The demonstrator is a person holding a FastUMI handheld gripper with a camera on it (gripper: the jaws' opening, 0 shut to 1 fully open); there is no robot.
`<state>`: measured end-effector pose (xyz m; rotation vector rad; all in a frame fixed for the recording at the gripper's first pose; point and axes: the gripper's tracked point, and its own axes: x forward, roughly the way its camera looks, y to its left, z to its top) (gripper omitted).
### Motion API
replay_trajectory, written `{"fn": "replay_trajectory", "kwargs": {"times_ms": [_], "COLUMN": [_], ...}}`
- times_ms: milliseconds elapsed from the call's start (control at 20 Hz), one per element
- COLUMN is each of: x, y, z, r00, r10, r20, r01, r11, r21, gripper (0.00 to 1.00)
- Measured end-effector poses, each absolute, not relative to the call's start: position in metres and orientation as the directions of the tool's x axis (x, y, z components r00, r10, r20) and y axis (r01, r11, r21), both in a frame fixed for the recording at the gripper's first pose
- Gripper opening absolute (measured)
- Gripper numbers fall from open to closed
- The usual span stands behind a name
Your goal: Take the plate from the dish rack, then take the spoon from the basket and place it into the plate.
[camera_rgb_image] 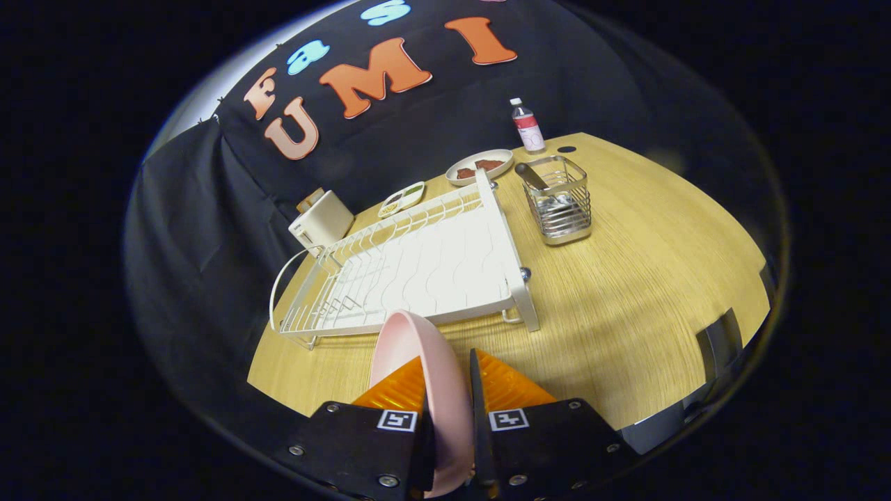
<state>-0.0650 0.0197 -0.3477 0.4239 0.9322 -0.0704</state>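
- The gripper [449, 410] pinches the rim of a pale pink round plate [411, 355], held edge-on above the wooden table, the white wire dish rack [418, 268] at 12 o'clock.
- The plate looks stiff, light and smooth; it could slip.
- A metal spoon [532, 177] waits in the wire basket [560, 202] at 1 o'clock.

Pink plate [418, 362], white dish rack [431, 268], silver basket [560, 202].

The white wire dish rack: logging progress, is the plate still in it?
Out. The pink plate stands on edge between the hand-held gripper fingers, ahead of the rack.
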Motion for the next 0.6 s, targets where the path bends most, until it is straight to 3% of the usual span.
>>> {"fn": "replay_trajectory", "kwargs": {"times_ms": [250, 600], "x": [-0.071, -0.063], "y": [0.017, -0.005], "z": [-0.370, -0.391], "r00": [0.597, 0.603], "r10": [0.161, 0.067], "r20": [-0.786, -0.795], "r01": [0.303, 0.369], "r11": [0.862, 0.860], "r21": [0.407, 0.352], "gripper": [0.23, 0.23]}}
